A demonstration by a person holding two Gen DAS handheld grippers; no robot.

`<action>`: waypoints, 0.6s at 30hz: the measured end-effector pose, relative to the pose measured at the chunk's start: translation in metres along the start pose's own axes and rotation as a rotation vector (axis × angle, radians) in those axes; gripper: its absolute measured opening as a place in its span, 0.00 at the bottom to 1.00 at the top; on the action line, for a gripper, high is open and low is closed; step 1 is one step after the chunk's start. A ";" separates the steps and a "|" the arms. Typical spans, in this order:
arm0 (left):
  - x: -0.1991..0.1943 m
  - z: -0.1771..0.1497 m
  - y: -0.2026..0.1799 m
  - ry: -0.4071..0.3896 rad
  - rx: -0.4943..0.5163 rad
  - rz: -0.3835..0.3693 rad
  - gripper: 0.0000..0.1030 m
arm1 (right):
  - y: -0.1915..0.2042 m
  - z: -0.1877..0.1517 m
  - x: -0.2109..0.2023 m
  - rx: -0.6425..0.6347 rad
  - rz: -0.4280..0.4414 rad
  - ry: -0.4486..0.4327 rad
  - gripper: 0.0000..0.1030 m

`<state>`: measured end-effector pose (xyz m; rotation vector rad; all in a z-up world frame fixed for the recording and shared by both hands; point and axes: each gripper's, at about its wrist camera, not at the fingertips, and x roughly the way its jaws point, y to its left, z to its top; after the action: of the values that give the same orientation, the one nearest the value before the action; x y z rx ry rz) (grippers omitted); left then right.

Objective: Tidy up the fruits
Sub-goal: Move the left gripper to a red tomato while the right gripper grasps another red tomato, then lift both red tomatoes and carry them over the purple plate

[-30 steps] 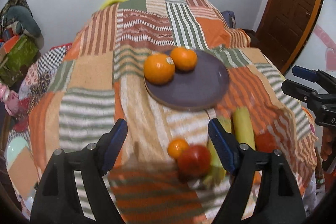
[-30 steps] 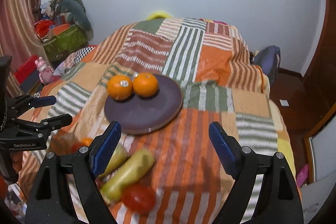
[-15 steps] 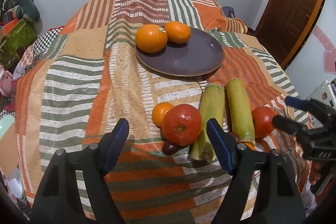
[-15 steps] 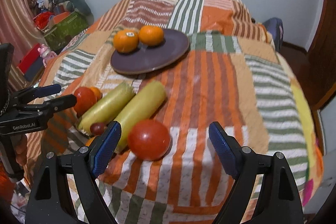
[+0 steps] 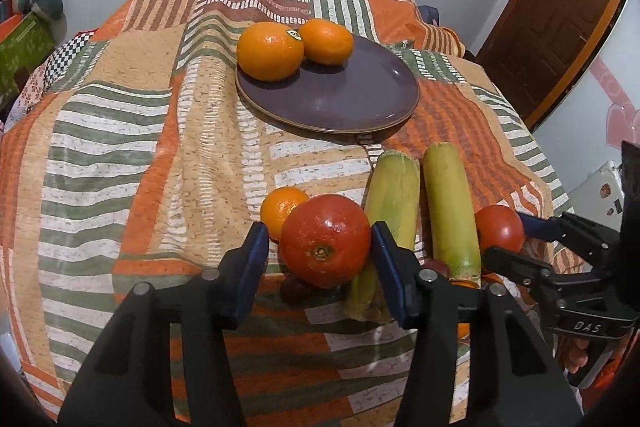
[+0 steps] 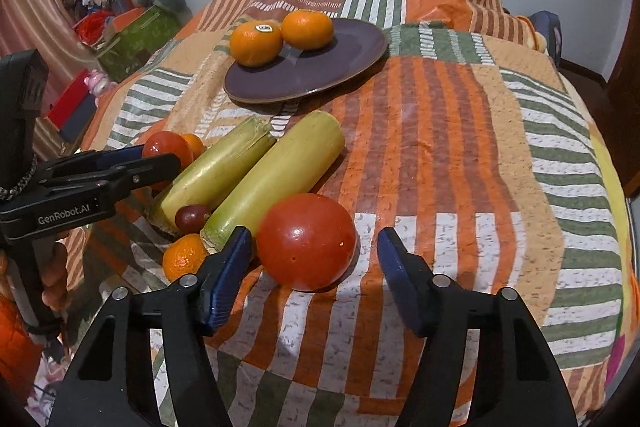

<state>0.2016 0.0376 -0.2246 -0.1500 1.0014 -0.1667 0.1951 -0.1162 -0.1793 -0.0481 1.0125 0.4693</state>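
Left wrist view: we see our left tool [image 5: 320, 247] with its blue pads either side of a red tomato [image 5: 325, 241] — the jaws have just been closing; the right-hand pad meets the skin, while the other side is too close to call, so we cannot tell whether it is gripped yet. The tomato lies on a striped patchwork cloth [image 5: 120, 155], touching a small orange [image 5: 282, 209] behind it. Just beside it lie two pale green stalks [image 5: 394, 203], side by side. Beyond them, a purple plate [image 5: 340, 99] holds two oranges [image 5: 270, 51] that touch each other.

From the right wrist view, our right tool [image 6: 314, 259] straddles a second red tomato [image 6: 306, 241]; its jaws too have just been closing. The left-hand pad sits by the fruit, the other stands clear of it — no grip. A dark grape [image 6: 191, 217] and another small orange [image 6: 184, 255] sit by the stalks' cut ends.
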 end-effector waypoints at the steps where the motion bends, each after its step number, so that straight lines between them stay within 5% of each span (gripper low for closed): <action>1: 0.001 0.000 0.000 0.001 -0.001 -0.006 0.46 | 0.000 0.000 0.001 0.002 0.009 0.005 0.54; 18: -0.011 0.005 -0.003 -0.021 0.011 0.006 0.43 | 0.000 0.006 -0.013 -0.006 0.008 -0.034 0.47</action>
<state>0.1998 0.0373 -0.2118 -0.1385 0.9800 -0.1645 0.1946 -0.1189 -0.1652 -0.0419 0.9786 0.4788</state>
